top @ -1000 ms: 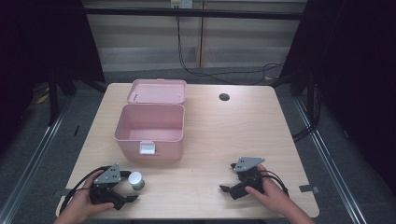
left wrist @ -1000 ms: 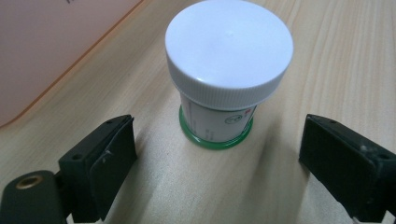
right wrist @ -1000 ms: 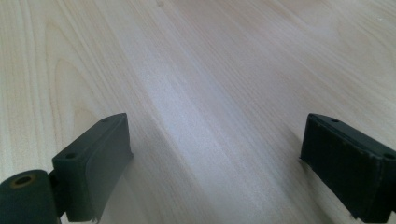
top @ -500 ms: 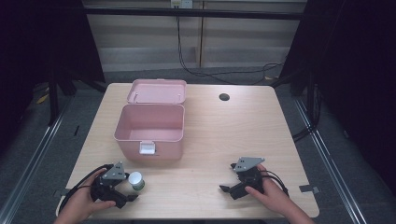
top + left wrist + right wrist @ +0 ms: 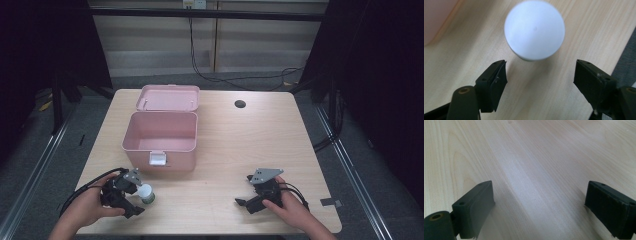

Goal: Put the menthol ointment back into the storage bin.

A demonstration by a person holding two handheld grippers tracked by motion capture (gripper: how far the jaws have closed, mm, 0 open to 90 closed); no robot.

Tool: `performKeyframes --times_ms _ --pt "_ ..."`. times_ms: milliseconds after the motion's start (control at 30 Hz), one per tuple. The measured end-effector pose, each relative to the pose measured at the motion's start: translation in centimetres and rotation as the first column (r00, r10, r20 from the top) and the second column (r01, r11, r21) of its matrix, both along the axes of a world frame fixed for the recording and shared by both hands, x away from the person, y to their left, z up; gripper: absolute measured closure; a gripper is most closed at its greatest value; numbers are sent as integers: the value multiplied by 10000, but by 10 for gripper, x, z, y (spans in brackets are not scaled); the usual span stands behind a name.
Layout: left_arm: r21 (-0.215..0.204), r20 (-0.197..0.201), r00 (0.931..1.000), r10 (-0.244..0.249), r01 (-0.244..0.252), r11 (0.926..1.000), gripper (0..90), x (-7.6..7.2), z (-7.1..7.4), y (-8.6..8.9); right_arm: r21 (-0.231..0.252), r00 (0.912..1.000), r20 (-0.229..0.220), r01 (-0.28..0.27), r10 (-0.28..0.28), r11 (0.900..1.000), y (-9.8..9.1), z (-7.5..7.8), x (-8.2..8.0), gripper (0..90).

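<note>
The small white-capped container (image 5: 146,193) stands on the wooden table (image 5: 240,150) just in front of the pink box (image 5: 160,136), near that box's front-left corner; the box is open and looks empty, its lid (image 5: 168,97) thrown back behind it. The left gripper (image 5: 131,195) sits beside the container on the side away from the box; in the left gripper view its jaws have just been closing, yet they stand apart with nothing between them, the white cap (image 5: 534,30) lying beyond the tips. The right gripper (image 5: 246,200) rests well to the right of the box, jaws spread wide over bare wood and holding nothing.

The likely trouble is a miss; since the cap lies ahead of the tips, further closing would probably meet only air, or one tip could nudge the container and topple it or send it rolling towards the table's near edge. A pinch on the rounded cap alone might also slip.

Much is unclear; the container's body is hidden under its cap in the left gripper view, and in the high view it is too small to tell its material or contents; the box's latch (image 5: 158,159) is a pale blur; both forearms are cut off by the frame's bottom.
</note>
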State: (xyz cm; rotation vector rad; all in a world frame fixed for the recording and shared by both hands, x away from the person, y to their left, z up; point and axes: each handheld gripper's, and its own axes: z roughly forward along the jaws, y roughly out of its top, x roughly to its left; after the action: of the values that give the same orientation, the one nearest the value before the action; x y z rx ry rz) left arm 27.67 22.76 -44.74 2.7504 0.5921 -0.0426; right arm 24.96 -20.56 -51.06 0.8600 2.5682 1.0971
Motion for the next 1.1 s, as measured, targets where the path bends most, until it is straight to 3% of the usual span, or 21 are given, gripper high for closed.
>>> performKeyframes --times_ms 167,367,533,667,1100 --pt "397 -283 9994 -188 200 9990 280 6 11 -10 3 10000 3 -5 5 10000 0 0 0 80" --pt "864 -518 9978 -403 447 9953 294 11 15 -25 2 10000 -8 5 -5 10000 0 0 0 80" --pt "1321 -366 9971 -662 705 9887 314 15 17 -36 1 10000 -4 0 0 10000 0 0 0 80" --pt "1506 -465 9961 -755 817 9852 349 20 16 -41 2 10000 -6 1 -1 10000 0 0 0 80" --pt "1743 -701 9974 -169 289 9843 498 28 17 -49 3 10000 -9 6 -6 10000 0 0 0 80"
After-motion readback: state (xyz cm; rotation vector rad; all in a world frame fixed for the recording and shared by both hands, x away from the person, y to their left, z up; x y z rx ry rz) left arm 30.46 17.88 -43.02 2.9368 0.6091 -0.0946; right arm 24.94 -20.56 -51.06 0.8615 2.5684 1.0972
